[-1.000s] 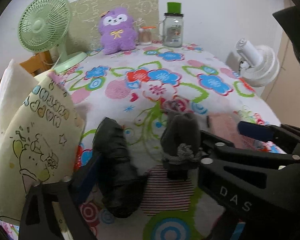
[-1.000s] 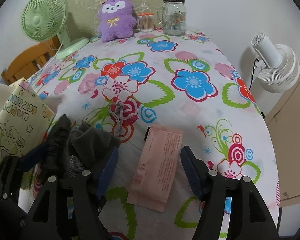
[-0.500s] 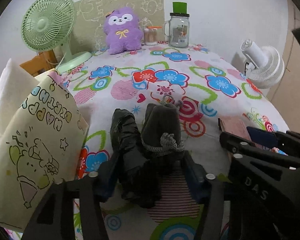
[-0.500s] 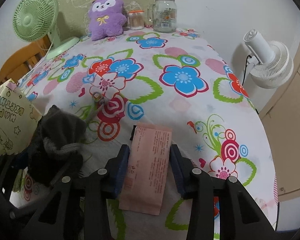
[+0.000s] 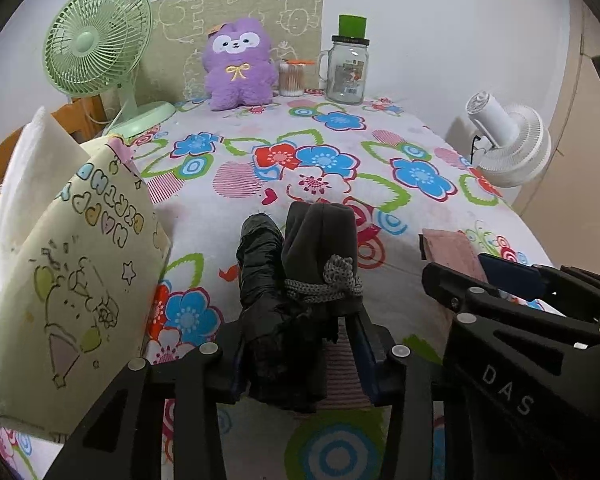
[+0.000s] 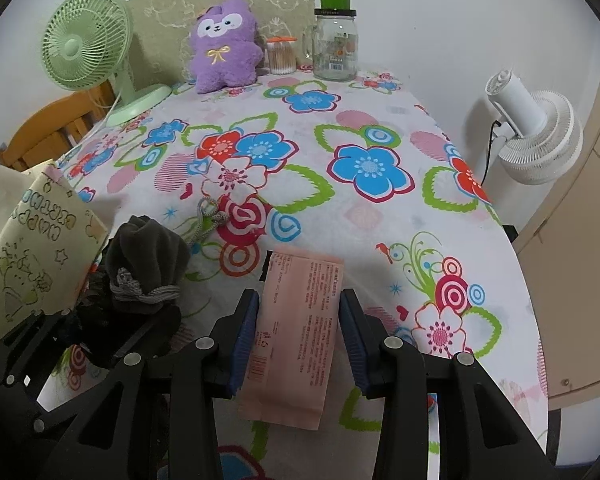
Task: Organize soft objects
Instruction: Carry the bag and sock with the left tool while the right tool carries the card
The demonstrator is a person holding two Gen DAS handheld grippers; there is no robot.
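Left gripper [image 5: 300, 360] has just closed on pouch [image 5: 320, 256] plus black bundle [image 5: 260, 280], lower centre. Right gripper [image 6: 298, 340] has just clamped pink packet [image 6: 296, 332], bottom centre. Risk: the bundle, pinched only indirectly, could slip out when I lift.

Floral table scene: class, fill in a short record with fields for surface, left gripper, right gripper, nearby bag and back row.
surface: floral tablecloth
left gripper: jaws just closing; pads squeeze black pouch and grey drawstring pouch together
right gripper: shut on pink packet
nearby bag: cream gift bag, upright at the left edge
back row: purple plush, glass jar, green fan
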